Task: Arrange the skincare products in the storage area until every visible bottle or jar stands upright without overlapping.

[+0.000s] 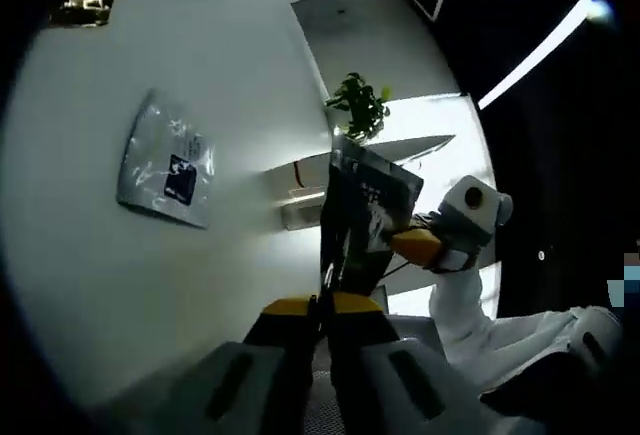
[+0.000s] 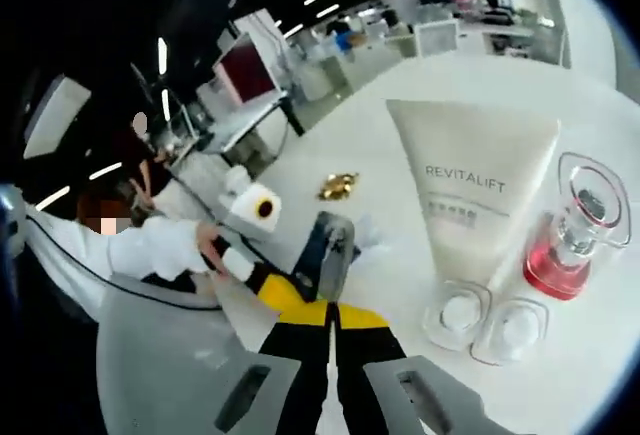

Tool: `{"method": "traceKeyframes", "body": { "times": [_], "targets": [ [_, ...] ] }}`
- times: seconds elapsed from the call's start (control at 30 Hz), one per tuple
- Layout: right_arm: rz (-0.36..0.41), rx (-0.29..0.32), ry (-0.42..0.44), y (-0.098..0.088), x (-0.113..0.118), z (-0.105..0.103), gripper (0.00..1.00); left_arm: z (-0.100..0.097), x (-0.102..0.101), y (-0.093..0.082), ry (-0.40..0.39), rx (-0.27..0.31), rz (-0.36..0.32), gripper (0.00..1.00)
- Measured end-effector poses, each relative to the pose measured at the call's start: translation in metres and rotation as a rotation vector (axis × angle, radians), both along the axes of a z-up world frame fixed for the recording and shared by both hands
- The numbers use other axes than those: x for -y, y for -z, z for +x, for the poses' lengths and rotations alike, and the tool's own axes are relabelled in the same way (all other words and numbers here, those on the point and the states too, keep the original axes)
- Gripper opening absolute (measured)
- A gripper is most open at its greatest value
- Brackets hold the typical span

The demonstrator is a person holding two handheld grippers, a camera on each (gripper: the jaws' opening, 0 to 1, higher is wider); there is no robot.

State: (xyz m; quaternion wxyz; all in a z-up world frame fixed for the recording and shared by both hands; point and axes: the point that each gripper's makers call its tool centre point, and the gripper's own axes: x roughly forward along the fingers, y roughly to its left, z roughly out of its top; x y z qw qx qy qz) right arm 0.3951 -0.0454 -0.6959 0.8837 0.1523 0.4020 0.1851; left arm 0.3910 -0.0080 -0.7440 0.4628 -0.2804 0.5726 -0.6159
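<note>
Pinching one dark sachet (image 1: 360, 220) between them, both grippers' closed jaws over white table (image 2: 400, 95), dim office behind.

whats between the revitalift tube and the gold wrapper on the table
Bare white tabletop in the right gripper view; nothing lies between the Revitalift tube and the gold wrapper.

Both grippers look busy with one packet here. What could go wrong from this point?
1. The left gripper and right gripper both seem shut on the same dark sachet; pulling apart could tear it or drop it.
2. The red bottle and small clear jars stand close beside the white tube; a careless reach there could topple them.
</note>
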Motion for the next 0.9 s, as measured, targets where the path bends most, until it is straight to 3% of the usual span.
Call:
{"method": "traceKeyframes", "body": {
  "times": [0.1, 0.17, 0.33, 0.53, 0.67, 0.9],
  "targets": [
    [-0.012, -0.020, 0.002, 0.008, 0.002, -0.002, 0.00, 0.002, 0.003, 0.008, -0.004, -0.016, 0.046, 0.00],
    [-0.029, -0.028, -0.004, 0.014, 0.002, -0.003, 0.00, 0.003, 0.004, 0.013, -0.001, 0.005, 0.072, 0.00],
    [-0.051, -0.023, -0.003, 0.017, 0.003, -0.001, 0.00, 0.004, 0.007, 0.018, -0.002, 0.004, 0.100, 0.00],
    [-0.083, -0.039, -0.012, 0.023, 0.003, 0.000, 0.00, 0.004, 0.014, 0.027, 0.010, -0.076, 0.155, 0.00],
    [-0.115, -0.046, -0.027, 0.030, 0.000, 0.002, 0.00, 0.007, 0.017, 0.035, 0.003, -0.092, 0.194, 0.00],
    [-0.146, -0.066, -0.050, 0.040, -0.001, 0.008, 0.00, 0.013, 0.016, 0.042, -0.001, -0.055, 0.237, 0.00]
  ]
}}
